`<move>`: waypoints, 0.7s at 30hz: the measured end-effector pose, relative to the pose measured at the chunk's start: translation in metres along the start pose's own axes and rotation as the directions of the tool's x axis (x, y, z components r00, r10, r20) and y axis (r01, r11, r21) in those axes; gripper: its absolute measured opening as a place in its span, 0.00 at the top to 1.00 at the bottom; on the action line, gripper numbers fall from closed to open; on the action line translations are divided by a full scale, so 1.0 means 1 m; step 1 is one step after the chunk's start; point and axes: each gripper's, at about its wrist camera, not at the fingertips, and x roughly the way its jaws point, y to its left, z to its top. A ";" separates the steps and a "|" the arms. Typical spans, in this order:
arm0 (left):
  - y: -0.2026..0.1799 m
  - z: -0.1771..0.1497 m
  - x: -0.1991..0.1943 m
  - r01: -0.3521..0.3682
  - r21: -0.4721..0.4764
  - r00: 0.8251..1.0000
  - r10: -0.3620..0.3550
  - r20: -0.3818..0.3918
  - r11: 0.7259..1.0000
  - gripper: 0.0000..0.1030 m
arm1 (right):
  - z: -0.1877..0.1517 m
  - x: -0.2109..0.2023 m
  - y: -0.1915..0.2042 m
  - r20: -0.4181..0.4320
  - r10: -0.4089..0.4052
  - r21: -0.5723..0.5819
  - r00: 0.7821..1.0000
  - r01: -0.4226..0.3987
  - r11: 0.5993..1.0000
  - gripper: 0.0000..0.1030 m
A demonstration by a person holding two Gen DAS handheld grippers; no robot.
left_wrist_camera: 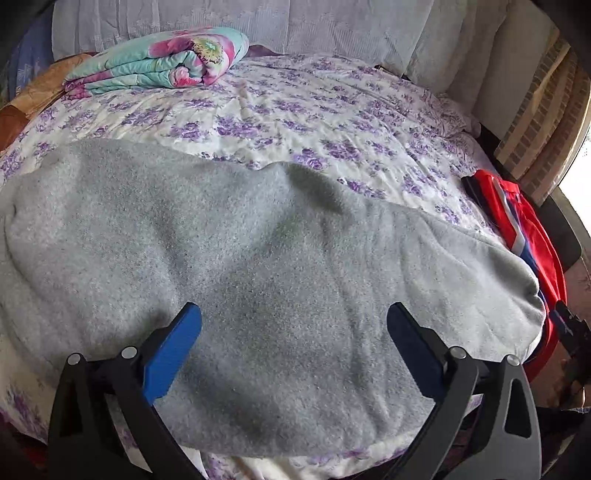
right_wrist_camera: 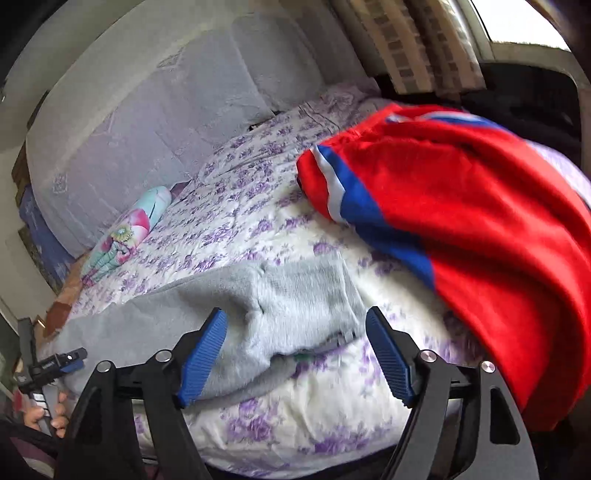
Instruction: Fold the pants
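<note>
Grey fleece pants [left_wrist_camera: 258,258] lie flat across the near part of a bed, running left to right. My left gripper [left_wrist_camera: 294,310] hangs open over their middle, its blue pads wide apart and nothing between them. In the right wrist view one end of the grey pants [right_wrist_camera: 280,306] lies on the sheet, slightly bunched. My right gripper [right_wrist_camera: 296,312] stands open just above that end, with its pads clear of the cloth on both sides. A hand [right_wrist_camera: 44,413] at the lower left holds the left gripper's handle.
The bed has a white sheet with purple flowers [left_wrist_camera: 332,110]. A red garment with blue and white stripes [right_wrist_camera: 461,206] lies at the pants' right end, by the bed's edge. A rolled floral blanket [left_wrist_camera: 166,62] sits at the far left, before pale cushions [left_wrist_camera: 258,22].
</note>
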 end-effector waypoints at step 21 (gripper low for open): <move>0.020 -0.007 0.003 0.066 -0.038 0.997 -0.067 -0.023 0.997 0.05 | -0.017 0.054 -0.015 -0.024 0.348 0.223 0.937 -0.334 0.916 0.53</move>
